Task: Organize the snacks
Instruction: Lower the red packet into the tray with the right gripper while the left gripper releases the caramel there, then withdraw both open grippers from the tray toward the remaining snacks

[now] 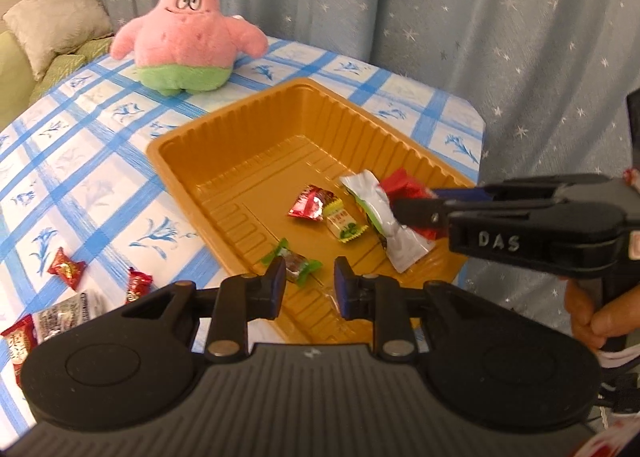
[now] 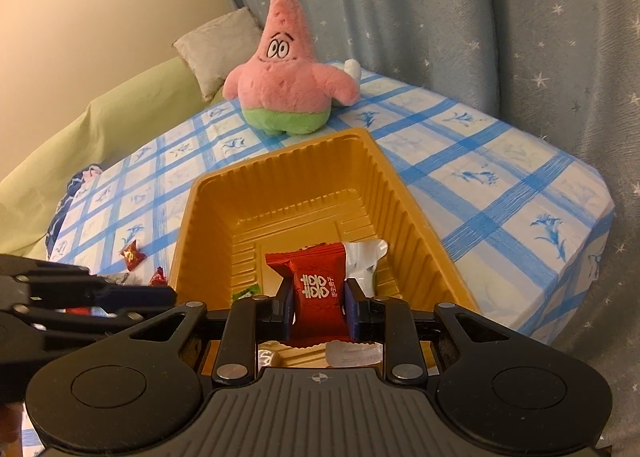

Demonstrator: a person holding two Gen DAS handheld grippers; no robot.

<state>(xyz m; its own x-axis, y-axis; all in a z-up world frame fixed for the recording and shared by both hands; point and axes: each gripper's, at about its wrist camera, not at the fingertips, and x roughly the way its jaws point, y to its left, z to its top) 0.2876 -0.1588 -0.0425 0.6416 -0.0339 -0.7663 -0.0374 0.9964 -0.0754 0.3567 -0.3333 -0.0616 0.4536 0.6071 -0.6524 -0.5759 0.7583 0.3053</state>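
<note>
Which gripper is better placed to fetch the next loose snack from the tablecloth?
The left gripper, probably. Its jaws are empty and parted, and the loose red candies lie on its side, outside the tray. The right gripper is shut on a red packet above the tray.

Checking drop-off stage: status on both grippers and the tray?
Left gripper open, empty, over the tray. Right gripper shut on a red snack packet above the tray. Loose candies remain on the tablecloth. Nothing blocking.

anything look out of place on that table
Yes: a pink starfish plush stands behind the gold tray, no snack at all. Several wrapped snacks still lie loose on the tablecloth outside the tray. Nothing looks spilled or damaged.
</note>
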